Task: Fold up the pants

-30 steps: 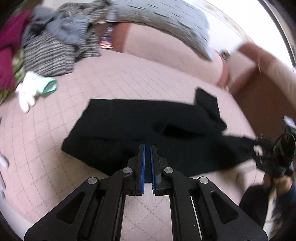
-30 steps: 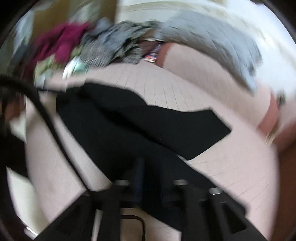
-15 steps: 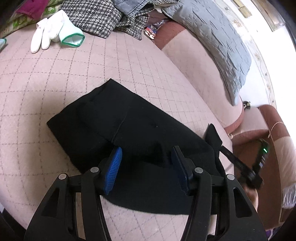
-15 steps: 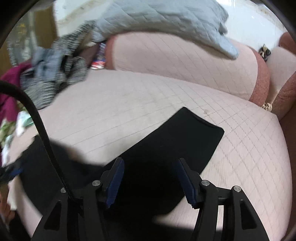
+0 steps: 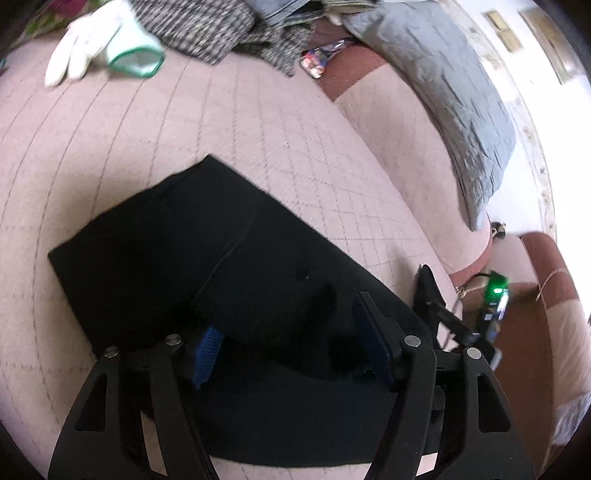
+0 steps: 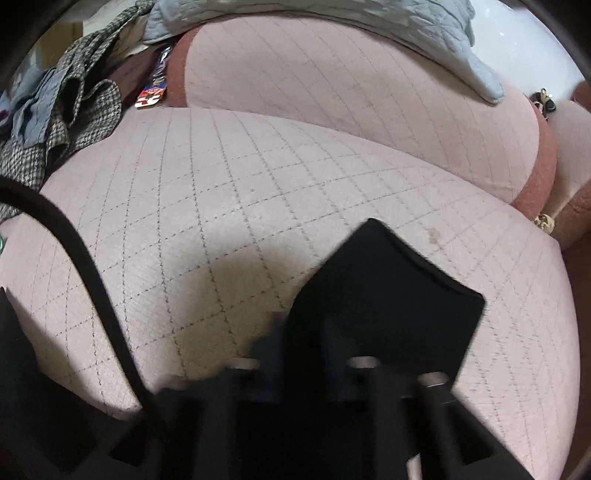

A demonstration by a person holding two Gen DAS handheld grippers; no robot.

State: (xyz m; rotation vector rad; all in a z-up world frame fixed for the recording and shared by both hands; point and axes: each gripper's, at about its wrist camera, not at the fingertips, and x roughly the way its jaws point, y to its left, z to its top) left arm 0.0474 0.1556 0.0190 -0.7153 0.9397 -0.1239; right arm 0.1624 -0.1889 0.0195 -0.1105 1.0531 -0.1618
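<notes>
Black pants (image 5: 184, 258) lie partly folded on the pink quilted sofa seat (image 5: 258, 129). My left gripper (image 5: 288, 317) hangs low over their near edge. Its jaws are wide and still opening, with the raised fold lying between the blue pads (image 5: 207, 350) and nothing pressed. In the right wrist view, one leg end (image 6: 388, 295) juts up from my right gripper (image 6: 301, 339). That gripper is blurred, and its jaws are closing tight on the black cloth. The right tool's body, with a green light (image 5: 496, 290), shows at the pants' far right end.
A white glove with a green cuff (image 5: 92, 48) and a pile of checked and grey clothes (image 5: 207, 29) lie at the seat's far left. A grey quilted cushion (image 5: 443, 92) rests on the backrest (image 6: 332, 92). A black cable (image 6: 74, 240) arcs at the left.
My left jaws went from shut to wide open, and the gripper rolled and sank toward the pants. My right gripper travelled to the leg end and closed on it.
</notes>
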